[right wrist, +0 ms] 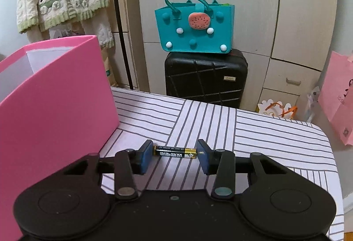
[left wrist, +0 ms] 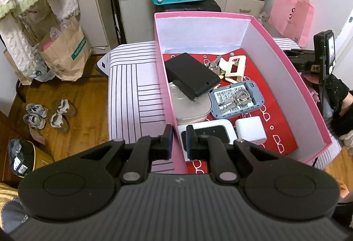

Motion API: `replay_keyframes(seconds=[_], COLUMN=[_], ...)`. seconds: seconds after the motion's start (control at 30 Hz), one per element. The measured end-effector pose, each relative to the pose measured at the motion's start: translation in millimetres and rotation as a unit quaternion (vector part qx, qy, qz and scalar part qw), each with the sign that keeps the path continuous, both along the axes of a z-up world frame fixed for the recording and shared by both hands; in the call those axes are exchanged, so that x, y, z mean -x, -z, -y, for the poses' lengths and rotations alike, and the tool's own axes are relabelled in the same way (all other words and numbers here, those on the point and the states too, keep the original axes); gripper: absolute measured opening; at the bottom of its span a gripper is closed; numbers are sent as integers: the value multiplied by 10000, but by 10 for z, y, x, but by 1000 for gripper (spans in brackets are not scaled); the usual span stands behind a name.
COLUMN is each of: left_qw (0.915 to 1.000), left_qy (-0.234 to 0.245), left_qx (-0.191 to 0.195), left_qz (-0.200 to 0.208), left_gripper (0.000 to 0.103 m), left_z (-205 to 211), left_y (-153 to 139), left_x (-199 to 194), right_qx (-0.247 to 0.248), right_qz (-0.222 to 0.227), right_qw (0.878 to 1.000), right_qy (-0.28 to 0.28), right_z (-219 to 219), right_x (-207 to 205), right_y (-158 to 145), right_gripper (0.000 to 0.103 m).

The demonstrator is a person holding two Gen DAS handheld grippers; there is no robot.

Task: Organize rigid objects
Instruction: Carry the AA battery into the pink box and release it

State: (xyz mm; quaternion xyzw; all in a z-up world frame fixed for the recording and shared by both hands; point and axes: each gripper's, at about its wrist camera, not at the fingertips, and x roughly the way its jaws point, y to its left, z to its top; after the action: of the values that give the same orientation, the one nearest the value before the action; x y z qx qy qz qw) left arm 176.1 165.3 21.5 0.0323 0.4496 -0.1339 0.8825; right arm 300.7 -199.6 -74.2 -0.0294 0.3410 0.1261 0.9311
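Observation:
A pink box (left wrist: pixel 293 77) on the striped table (left wrist: pixel 132 86) holds a black case (left wrist: pixel 190 74), keys (left wrist: pixel 239 97) on a grey router (left wrist: pixel 237 98), a cream hair clip (left wrist: pixel 235 67), a white charger (left wrist: pixel 251 130) and a white device (left wrist: pixel 207 132). My left gripper (left wrist: pixel 178 141) straddles the box's near left wall (left wrist: pixel 176 144), jaws narrowly apart, not visibly clamped. My right gripper (right wrist: pixel 175 156) is open around a black-and-gold battery (right wrist: pixel 175 152) lying on the striped table (right wrist: pixel 242 130); the pads sit at its two ends. The pink box (right wrist: pixel 55 108) stands to its left.
A black suitcase (right wrist: pixel 205 77) with a teal felt bag (right wrist: pixel 194 27) stands behind the table. Pink paper bags (left wrist: pixel 291 16) hang at the right. Brown paper bags (left wrist: pixel 64 51) and shoes (left wrist: pixel 50 115) sit on the wooden floor at left.

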Motion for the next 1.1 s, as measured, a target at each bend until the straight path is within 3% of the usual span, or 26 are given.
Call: replay_keyframes(seconds=[0.3,0.5,0.63,0.73,0.83,0.93,1.1], left_qw=[10000,10000,10000,10000,9999,9999,10000], left_qy=[-24,10,7,-2,1,5,37], left_qx=[26,-25,-14,-32,-53,-45,-22], left_qz=[10,51,47,65,86,92,69], left_gripper=[9,8,9,9,9,9,9], left_z=[-25,0,6,1,6,8,5], left_y=[32,38,36,30,31,30,29], left_x=[45,50,56,54,59,66,53], right_qx=[-231,-636,-806,-509,-604,-909,-1356], right_qz=[-264,-353,-237,261,422,248,-627], right_qw=[9994,9971,9959,9955,9892,9783,9577], right_qy=[-82,-217,-344,-750,-1269,-1847,-2460], right_z=[145,255,226,-19,-241,-461,-792], right_x=[392,719,955,1182,1321,1362,1177], right_y=[-90,-378,-707,-988,-1216,-1364,-1386], right_gripper=[48,48,48,48,48,48,48])
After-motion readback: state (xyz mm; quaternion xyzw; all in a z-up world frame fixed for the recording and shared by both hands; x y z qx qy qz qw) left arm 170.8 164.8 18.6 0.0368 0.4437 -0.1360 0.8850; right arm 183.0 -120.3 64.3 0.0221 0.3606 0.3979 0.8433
